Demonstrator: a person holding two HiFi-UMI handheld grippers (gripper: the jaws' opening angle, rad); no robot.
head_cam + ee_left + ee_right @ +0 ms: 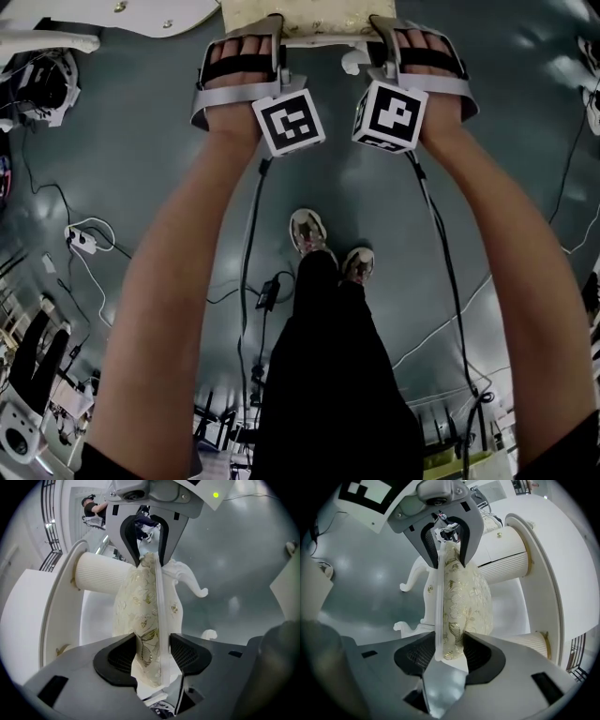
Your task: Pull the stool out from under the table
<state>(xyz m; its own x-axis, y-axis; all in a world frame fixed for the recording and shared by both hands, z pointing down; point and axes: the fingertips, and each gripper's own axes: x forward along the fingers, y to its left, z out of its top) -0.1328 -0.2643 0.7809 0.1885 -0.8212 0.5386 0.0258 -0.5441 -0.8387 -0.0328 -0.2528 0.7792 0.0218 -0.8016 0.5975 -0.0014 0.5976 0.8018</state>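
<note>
The stool's seat [300, 19], a cream cushion with gold leaf print on a white frame, lies at the top middle of the head view, just below the white table [122, 14]. My left gripper [277, 28] is shut on the seat's left edge and my right gripper [386, 28] on its right edge. In the left gripper view my left gripper [152, 651] pinches the cushion and frame [140, 606], with the other gripper clamped at the far end. In the right gripper view my right gripper [447, 651] grips the same seat [464, 602]. Curved white stool legs [192, 581] show beneath it.
A fluted white table column [103, 576] [506, 550] stands close beside the stool. Cables and a power strip [82, 241] lie on the grey floor. The person's feet [328, 248] stand behind the grippers. Equipment [42, 89] sits at the left.
</note>
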